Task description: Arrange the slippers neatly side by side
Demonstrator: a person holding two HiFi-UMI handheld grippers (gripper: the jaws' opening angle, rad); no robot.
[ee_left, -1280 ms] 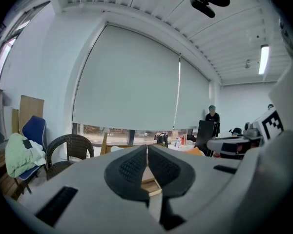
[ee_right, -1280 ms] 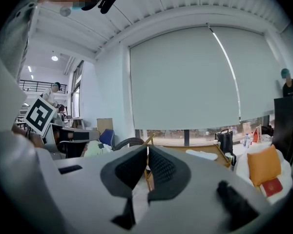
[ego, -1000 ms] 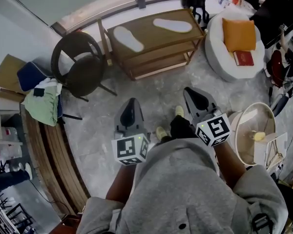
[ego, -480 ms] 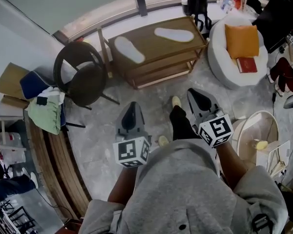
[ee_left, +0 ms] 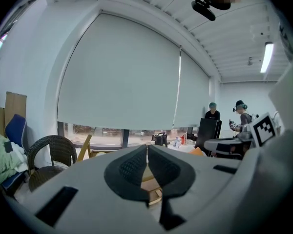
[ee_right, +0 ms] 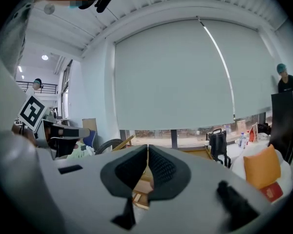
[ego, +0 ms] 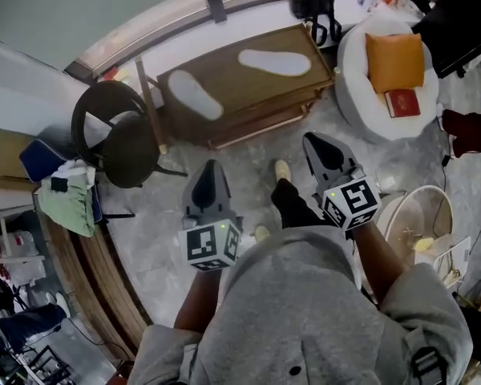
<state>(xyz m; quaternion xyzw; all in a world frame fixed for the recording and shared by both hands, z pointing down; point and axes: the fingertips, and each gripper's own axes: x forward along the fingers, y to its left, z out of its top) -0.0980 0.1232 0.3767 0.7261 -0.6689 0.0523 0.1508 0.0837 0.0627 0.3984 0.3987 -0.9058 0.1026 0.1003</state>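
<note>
We see two flat, white, sole-shaped slippers lying well apart on the brown wooden worktop (ego: 242,83): left slipper (ego: 191,95), right slipper (ego: 275,62). Our left tool (ego: 212,169) and right tool (ego: 317,143) are both closed with nothing in them, textured dark pads (ee_left: 132,168) pressed together, well short of the slippers.

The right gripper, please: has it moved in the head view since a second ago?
Yes. The right gripper has advanced toward the wooden shelf; the gap to its front edge has narrowed.
</note>
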